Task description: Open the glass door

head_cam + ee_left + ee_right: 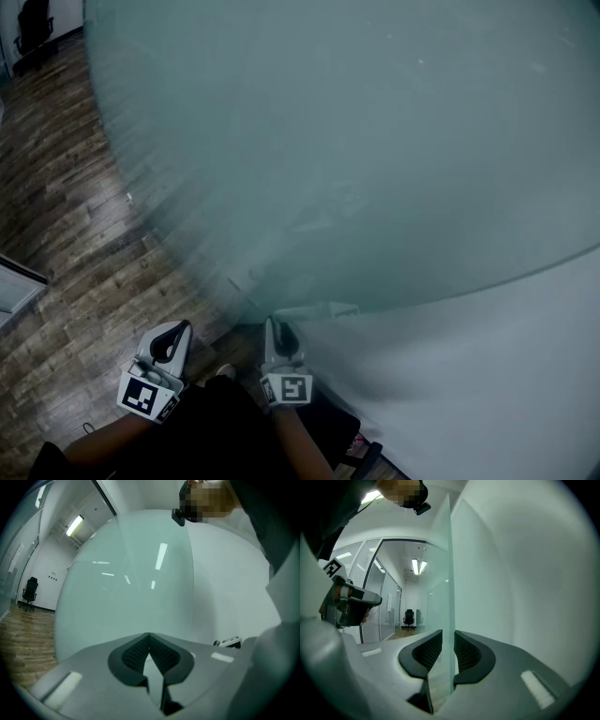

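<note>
The frosted glass door (356, 141) fills most of the head view, its free edge coming down near the white wall. My right gripper (278, 326) is shut on that edge: in the right gripper view the door's thin edge (449, 573) runs upright between the two dark pads (426, 653), which close on the pane from both sides. My left gripper (176, 328) hangs beside it to the left, apart from the glass. In the left gripper view its tips (149, 635) meet with nothing between them, and the door's pane (126, 588) stands just ahead.
A white wall (487, 375) stands at the right, next to the door's edge. Wooden floor (66, 216) spreads to the left. A black office chair (408, 618) stands far down the corridor behind glass partitions. The person's dark clothing shows at the bottom.
</note>
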Action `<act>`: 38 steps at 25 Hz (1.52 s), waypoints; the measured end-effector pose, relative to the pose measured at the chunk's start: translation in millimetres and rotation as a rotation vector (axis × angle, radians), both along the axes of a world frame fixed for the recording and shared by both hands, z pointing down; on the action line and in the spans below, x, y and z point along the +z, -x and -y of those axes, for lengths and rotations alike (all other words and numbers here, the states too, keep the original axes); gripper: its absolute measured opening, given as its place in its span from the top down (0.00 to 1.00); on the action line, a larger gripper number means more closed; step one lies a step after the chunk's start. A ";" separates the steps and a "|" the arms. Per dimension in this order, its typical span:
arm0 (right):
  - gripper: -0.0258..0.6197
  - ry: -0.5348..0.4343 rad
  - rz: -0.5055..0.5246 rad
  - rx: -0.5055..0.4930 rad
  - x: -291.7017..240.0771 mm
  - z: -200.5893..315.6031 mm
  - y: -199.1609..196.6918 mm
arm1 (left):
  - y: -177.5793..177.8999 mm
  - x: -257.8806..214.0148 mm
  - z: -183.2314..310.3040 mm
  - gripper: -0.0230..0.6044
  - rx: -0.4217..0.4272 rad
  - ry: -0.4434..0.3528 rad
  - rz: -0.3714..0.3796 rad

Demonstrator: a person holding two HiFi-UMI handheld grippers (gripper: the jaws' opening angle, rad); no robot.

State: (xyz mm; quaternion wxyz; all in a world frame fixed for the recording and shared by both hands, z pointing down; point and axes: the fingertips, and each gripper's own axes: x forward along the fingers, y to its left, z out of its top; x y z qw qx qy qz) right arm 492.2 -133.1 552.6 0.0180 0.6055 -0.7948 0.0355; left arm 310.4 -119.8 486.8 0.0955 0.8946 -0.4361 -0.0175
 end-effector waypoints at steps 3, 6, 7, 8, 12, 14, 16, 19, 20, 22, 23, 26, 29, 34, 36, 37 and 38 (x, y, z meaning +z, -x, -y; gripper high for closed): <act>0.83 -0.002 -0.001 -0.014 -5.8 3.1 -3.2 | -3.5 -8.1 2.2 0.96 -0.019 -0.008 -0.008; 0.83 -0.005 0.000 -0.034 -5.4 12.2 -11.7 | -10.9 -10.2 10.2 0.96 -0.048 -0.011 -0.025; 0.83 -0.008 0.000 -0.042 -5.9 15.6 -14.4 | -13.8 -11.1 12.0 0.96 -0.051 -0.018 -0.031; 0.84 -0.010 -0.001 -0.049 -6.8 18.3 -16.3 | -16.0 -12.5 12.9 0.96 -0.054 -0.021 -0.030; 0.84 -0.013 0.014 -0.063 -3.4 27.5 -22.7 | -22.6 -11.0 14.9 0.96 -0.069 -0.021 -0.016; 0.84 -0.016 0.017 -0.073 2.7 33.5 -26.7 | -25.4 1.6 16.4 0.96 -0.079 -0.008 -0.003; 0.84 -0.012 0.014 -0.084 4.2 39.1 -28.7 | -30.4 0.4 18.8 0.96 -0.074 -0.016 -0.004; 0.84 -0.008 0.001 -0.108 2.4 39.6 -28.3 | -37.9 -8.2 19.2 0.96 -0.065 -0.033 -0.014; 0.84 -0.014 -0.008 -0.117 2.3 39.2 -27.4 | -40.0 -9.9 20.4 0.96 -0.066 -0.045 -0.020; 0.84 -0.023 -0.019 -0.132 3.9 40.6 -25.1 | -43.3 -10.0 25.1 0.96 -0.068 -0.050 -0.017; 0.84 -0.022 -0.019 -0.137 5.2 41.5 -24.2 | -44.5 -9.5 27.2 0.96 -0.069 -0.043 -0.013; 0.84 -0.022 -0.017 -0.144 5.6 42.4 -22.1 | -45.8 -9.7 28.7 0.96 -0.067 -0.037 -0.008; 0.84 -0.029 -0.013 -0.137 4.2 44.0 -21.4 | -45.2 -9.3 27.6 0.96 -0.062 -0.039 -0.005; 0.84 -0.034 -0.008 -0.127 0.0 46.4 -20.7 | -45.6 -11.3 26.0 0.96 -0.049 -0.048 0.004; 0.84 -0.052 0.009 -0.130 -8.2 46.6 -17.5 | -48.0 -11.8 25.8 0.96 -0.044 -0.047 -0.002; 0.84 -0.054 0.007 -0.133 -9.1 46.7 -16.6 | -49.4 -11.4 26.3 0.96 -0.040 -0.049 -0.005; 0.84 -0.050 -0.002 -0.136 -7.3 46.7 -16.6 | -51.0 -11.1 26.8 0.96 -0.033 -0.054 -0.007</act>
